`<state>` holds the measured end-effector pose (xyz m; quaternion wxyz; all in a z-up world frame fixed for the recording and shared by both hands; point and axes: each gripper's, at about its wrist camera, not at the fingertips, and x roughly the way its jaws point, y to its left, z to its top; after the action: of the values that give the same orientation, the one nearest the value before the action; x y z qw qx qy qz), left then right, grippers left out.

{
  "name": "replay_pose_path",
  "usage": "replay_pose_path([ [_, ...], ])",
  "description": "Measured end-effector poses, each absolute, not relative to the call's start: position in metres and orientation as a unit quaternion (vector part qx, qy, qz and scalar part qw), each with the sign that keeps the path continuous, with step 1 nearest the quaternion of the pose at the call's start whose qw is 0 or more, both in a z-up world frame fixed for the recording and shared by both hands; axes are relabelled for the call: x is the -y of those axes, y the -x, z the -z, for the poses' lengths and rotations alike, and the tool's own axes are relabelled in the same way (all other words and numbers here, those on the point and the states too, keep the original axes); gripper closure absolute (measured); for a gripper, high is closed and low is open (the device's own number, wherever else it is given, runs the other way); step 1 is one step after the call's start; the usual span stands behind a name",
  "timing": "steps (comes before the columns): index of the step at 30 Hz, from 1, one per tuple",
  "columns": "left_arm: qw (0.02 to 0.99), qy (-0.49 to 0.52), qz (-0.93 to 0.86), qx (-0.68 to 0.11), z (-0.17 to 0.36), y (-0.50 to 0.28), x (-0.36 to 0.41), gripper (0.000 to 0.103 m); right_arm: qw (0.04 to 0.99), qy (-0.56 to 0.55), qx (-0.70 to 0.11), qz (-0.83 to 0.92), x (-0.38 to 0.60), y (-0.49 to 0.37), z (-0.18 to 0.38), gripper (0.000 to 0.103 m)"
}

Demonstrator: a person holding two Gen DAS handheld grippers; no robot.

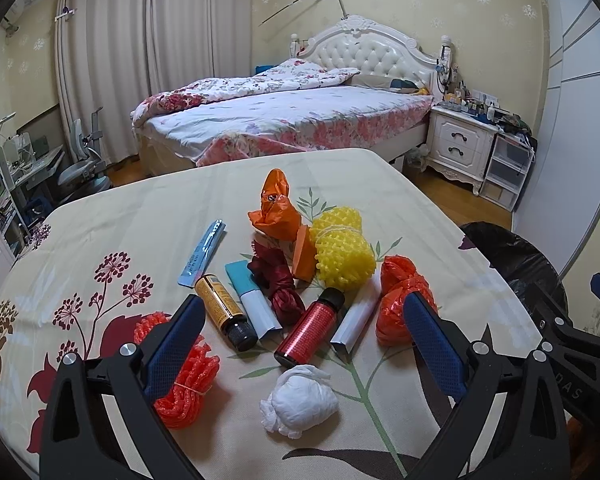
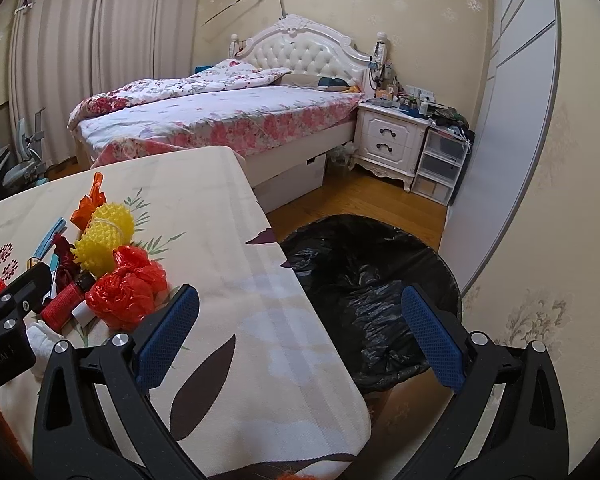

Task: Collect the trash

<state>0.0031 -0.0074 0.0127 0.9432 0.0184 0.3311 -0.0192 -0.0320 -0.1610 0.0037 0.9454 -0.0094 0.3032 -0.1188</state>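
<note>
I'm holding my left claw (image 1: 302, 342) wide open and empty over the trash pile (image 1: 300, 280) sitting mid-bench (image 1: 120, 216): bottles, foam nets, knotted bags. My right claw (image 2: 300, 338) is also gaping open with nothing in it, hovering over the bench's right edge. Only that view is showing the black-lined bin (image 2: 372, 280) on the floor, with the bed (image 2: 220, 120) at the far side.

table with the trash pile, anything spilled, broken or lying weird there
Nothing looks spilled or broken. The red bottle and the amber bottle lie on their sides with caps on, no liquid around them. The rest is loose scrap on the tablecloth. The bin with the black bag stands beside the table, no table trash visible inside.
</note>
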Motion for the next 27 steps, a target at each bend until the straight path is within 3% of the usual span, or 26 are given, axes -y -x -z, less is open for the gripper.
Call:
replay_pose_path([
  [27,0.942,-0.018,0.019,-0.333,-0.0086,-0.0023,0.0019,0.006,0.945,0.009,-0.304,0.119,0.1615,0.0342,-0.0013,0.004],
])
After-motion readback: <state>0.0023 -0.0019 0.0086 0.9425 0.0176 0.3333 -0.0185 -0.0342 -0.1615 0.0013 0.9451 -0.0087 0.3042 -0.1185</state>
